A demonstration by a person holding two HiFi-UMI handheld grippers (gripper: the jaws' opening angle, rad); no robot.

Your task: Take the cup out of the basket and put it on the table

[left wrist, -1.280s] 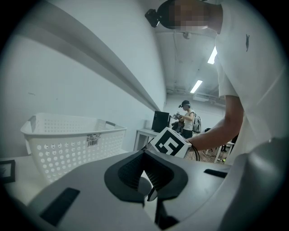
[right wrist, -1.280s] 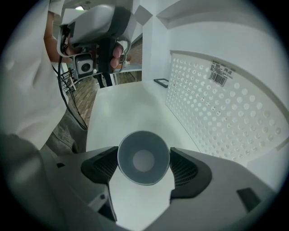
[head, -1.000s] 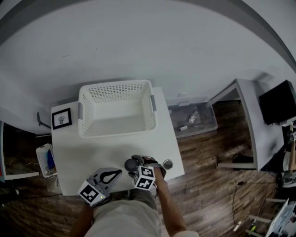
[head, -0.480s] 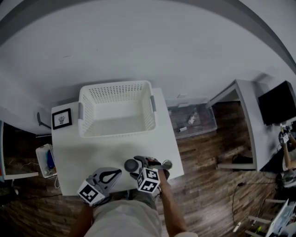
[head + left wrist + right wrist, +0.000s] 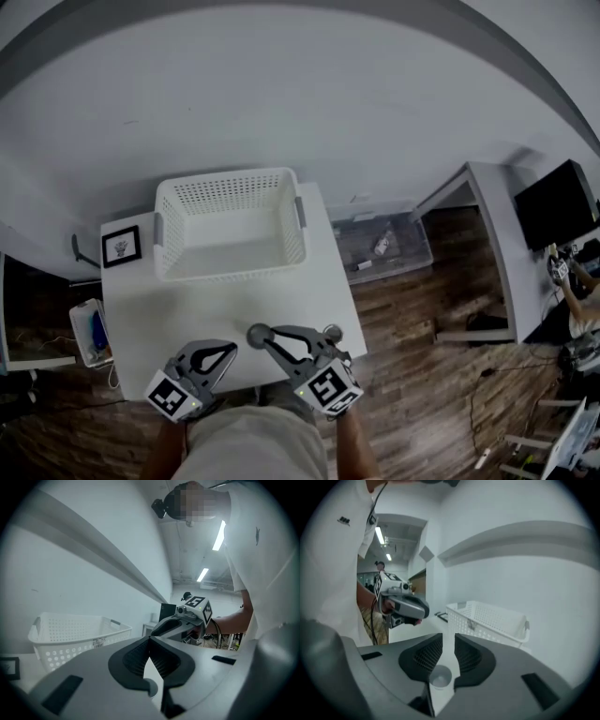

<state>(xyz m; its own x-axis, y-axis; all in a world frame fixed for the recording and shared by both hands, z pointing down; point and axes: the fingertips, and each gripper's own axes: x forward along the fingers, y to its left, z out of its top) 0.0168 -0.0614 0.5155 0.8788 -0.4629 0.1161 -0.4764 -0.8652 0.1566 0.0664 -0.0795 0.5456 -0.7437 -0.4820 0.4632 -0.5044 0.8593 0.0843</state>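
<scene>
The white basket (image 5: 230, 220) stands empty at the back of the white table (image 5: 187, 305). A dark round cup (image 5: 255, 335) rests on the table near the front edge, as far as I can tell. My right gripper (image 5: 270, 334) hovers above it. Its jaws have just been closing and now stand a narrow slit apart, with nothing between them (image 5: 449, 637). My left gripper (image 5: 228, 350) hangs beside it, its tips touching and empty (image 5: 149, 639). Each gripper view shows the other gripper and the basket (image 5: 487, 618) (image 5: 75, 630).
A small silvery round thing (image 5: 330, 330) lies near the table's front right corner. A framed picture (image 5: 122, 246) sits at the table's left edge. A clear bin (image 5: 380, 246) stands on the floor to the right, and a box (image 5: 91, 328) to the left.
My right gripper has lifted off the table beside the dark cup and tilted, and its jaws have narrowed. The left gripper has risen slightly.
</scene>
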